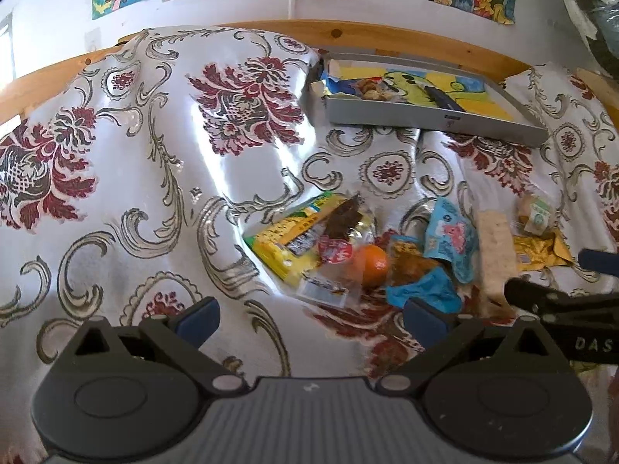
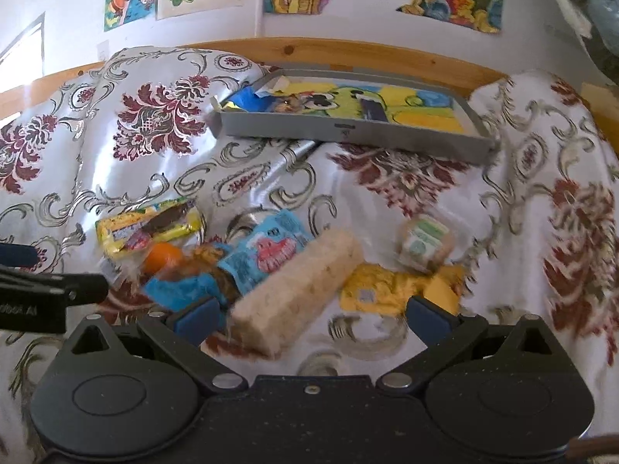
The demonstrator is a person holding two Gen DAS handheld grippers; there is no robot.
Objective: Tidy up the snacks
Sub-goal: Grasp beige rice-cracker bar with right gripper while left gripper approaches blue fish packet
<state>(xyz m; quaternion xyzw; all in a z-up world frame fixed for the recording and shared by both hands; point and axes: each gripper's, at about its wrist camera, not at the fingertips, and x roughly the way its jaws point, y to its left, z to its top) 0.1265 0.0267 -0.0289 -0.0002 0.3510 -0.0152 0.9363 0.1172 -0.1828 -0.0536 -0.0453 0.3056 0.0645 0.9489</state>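
A heap of snacks lies on the patterned cloth: a yellow packet (image 1: 284, 241), an orange fruit (image 1: 372, 264), a blue wrapper (image 1: 450, 237), a pale rice-cake roll (image 1: 494, 249) and a gold wrapper (image 1: 539, 253). My left gripper (image 1: 309, 319) is open just short of the heap, nothing between its fingers. In the right wrist view my right gripper (image 2: 311, 315) is open, with the near end of the rice-cake roll (image 2: 301, 290) between its fingers. Beyond lie the blue wrapper (image 2: 271, 249), the orange fruit (image 2: 164, 259), a gold wrapper (image 2: 390, 288) and a small green-and-white pack (image 2: 423, 243).
A grey tray (image 1: 425, 116) with a colourful picture lining, a few snacks and a dark pen stands at the back by the wooden edge (image 1: 271, 27); it shows as the grey tray (image 2: 348, 131) in the right wrist view. Drawings hang on the wall behind.
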